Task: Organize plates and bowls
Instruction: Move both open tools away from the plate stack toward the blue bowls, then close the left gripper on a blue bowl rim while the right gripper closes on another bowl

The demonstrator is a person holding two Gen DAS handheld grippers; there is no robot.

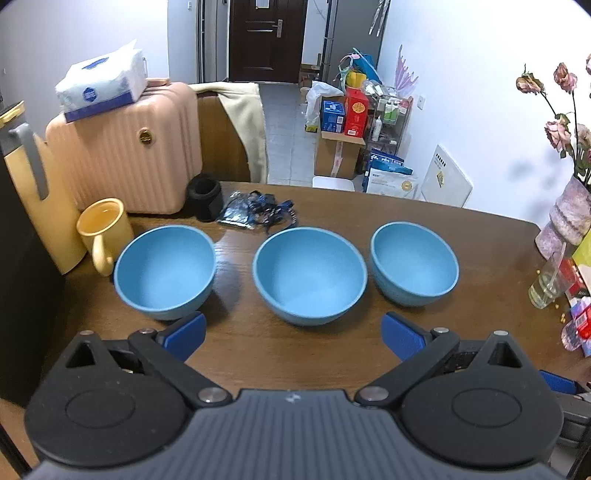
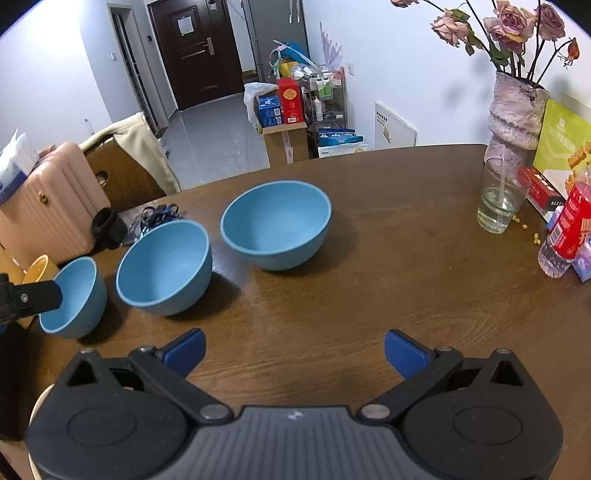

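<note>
Left tongs (image 1: 293,334): released, blue pads (image 1: 184,336) spread wide, nothing between them; they hang over the near edge of the table (image 1: 295,362), just short of the bowls.
Right tongs (image 2: 294,350): released too, pads (image 2: 404,352) far apart and empty, over bare wood at the near edge, the bowls ahead and to their left.
Left bowl (image 1: 165,271): blue, upright, empty, toward the table's left edge; its near rim is just beyond the left tongs' left pad, whether touching I cannot tell. In the right wrist view a black part of the other tongs covers part of this bowl (image 2: 75,299).
Middle bowl (image 1: 309,275): blue, upright, empty, straight ahead of the left tongs, apart from both neighbours.
Right bowl (image 1: 414,263): blue, upright, empty, last in the row and a little farther back; in the right wrist view it (image 2: 276,225) stands apart from the middle one (image 2: 164,267).
Row: the three bowls stand side by side across the table, none stacked.
Mug (image 1: 103,232): yellow, handle toward the camera, just left of the left bowl, near the left edge.
Suitcase (image 1: 125,155): pink, ribbed, at the far left corner, a tissue pack (image 1: 101,85) on top.
Black cup (image 1: 205,197): beside the suitcase, a dark bundle of cords (image 1: 258,212) next to it, behind the bowls.
Vase (image 2: 515,114): holds dried roses (image 2: 506,22), at the right edge.
Glass (image 2: 498,197): clear, with a little water and a straw, in front of the vase.
Bottle (image 2: 565,232): red label, at the right edge, near the glass.
</note>
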